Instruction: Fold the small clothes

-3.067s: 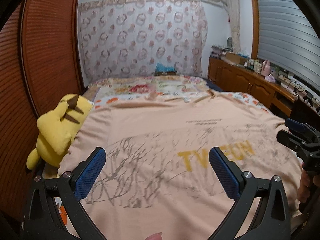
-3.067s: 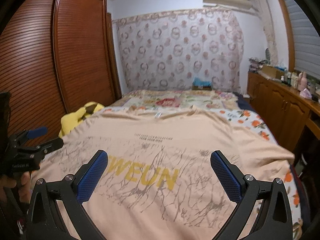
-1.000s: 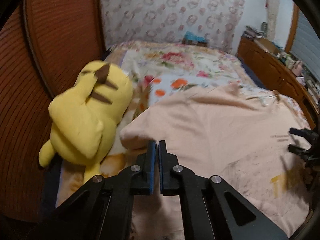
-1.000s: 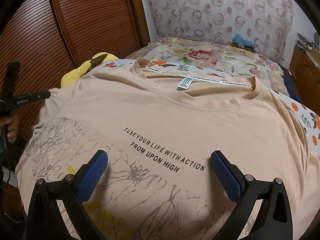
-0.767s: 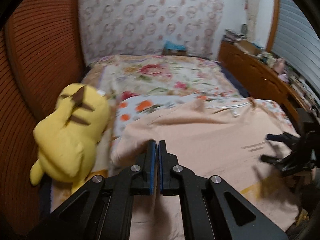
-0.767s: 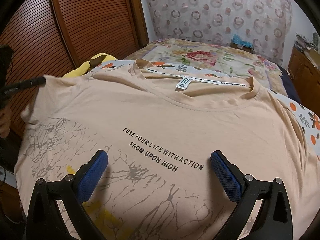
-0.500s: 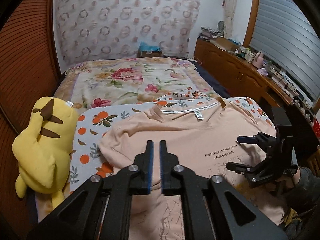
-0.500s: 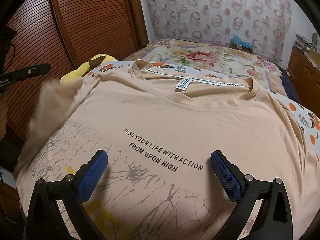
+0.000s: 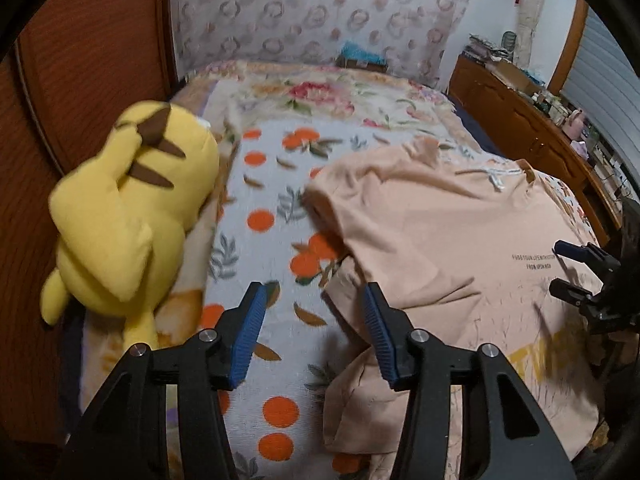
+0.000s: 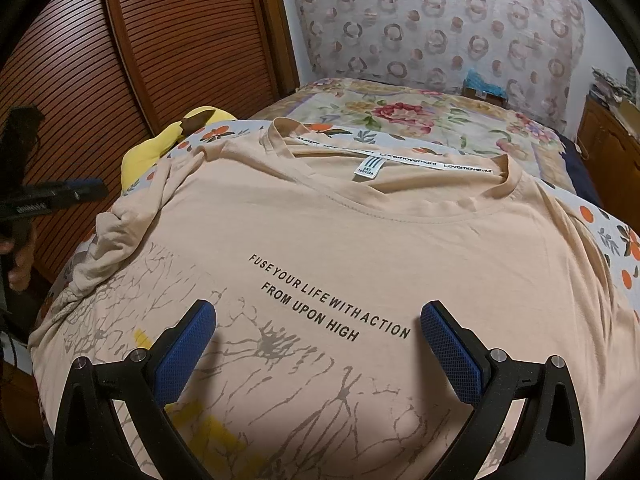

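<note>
Lying flat on bedspread (image 9: pixel 256 200), peach T-shirt (image 10: pixel 360 240); left sleeve (image 10: pixel 120 232) bunched.

A yellow plush toy (image 9: pixel 120 216) lies on the floral bedspread (image 9: pixel 280 208) beside a wooden wardrobe (image 10: pixel 160 40).

Warm, dim indoor light fills both fisheye views, which curve hard at the rims and fall to black vignette in the corners. In the left wrist view motion blur smears the patterned curtain (image 9: pixel 320 12), the yellow plush toy (image 9: pixel 128 216) and the orange-print bedsheet (image 9: pixel 272 216) — only the black gripper frame stays crisp. The right wrist view is sharp: the black lettering on the peach T-shirt (image 10: pixel 360 240) reads cleanly. Soft shadows pool beneath the blue finger pads (image 10: pixel 452 344), and the shirt's near edge darkens — no glare anywhere.
</note>
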### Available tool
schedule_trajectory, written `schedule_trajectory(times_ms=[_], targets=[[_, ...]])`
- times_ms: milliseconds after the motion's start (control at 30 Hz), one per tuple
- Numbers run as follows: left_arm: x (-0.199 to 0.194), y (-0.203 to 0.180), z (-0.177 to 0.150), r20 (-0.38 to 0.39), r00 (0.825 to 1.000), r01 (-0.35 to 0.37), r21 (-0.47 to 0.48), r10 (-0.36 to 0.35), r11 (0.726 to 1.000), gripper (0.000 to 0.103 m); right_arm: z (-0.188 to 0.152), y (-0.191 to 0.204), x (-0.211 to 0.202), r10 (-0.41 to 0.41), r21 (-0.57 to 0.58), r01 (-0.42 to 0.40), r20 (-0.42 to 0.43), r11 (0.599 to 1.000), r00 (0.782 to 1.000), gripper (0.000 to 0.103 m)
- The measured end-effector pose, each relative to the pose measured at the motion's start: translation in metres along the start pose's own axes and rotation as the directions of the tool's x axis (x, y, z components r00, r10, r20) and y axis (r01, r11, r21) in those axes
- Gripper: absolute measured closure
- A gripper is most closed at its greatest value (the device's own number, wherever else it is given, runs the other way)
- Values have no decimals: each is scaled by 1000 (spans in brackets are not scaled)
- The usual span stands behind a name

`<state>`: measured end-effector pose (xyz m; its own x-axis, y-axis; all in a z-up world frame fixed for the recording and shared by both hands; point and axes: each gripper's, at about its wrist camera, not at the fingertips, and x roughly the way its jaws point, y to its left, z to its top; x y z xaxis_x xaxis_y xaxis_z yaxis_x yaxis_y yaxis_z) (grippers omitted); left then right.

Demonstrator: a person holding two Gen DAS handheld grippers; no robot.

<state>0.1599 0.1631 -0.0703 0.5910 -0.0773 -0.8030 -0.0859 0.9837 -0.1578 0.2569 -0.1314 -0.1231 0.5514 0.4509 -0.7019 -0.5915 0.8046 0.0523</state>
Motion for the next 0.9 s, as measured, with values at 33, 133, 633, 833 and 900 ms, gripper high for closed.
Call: schedule_trajectory(times_ms=[33,133,633,833,900], targets=[[3,-1,-1,-7,1000,19,-4,-19,1000,51,0,-1,0,1,0,-1,-1,1000,1000,1],[14,-11,-2,-48,998,41,6,-41,999,51,0,-2,0,0,2,0,-3,1000,1000,1],[17,-42,6,-25,991,131,60,-130,990,98,0,-2,0,-2,8,2,-5,1000,1000,1],[-24,-75,26,50,982,174,138,-182,975,98,1,-3,0,1,9,-1,-7,1000,1000,1],[-34,-90,34,58,976,198,166,-210,966,98,2,-3,0,1,9,-1,-6,1000,1000,1]])
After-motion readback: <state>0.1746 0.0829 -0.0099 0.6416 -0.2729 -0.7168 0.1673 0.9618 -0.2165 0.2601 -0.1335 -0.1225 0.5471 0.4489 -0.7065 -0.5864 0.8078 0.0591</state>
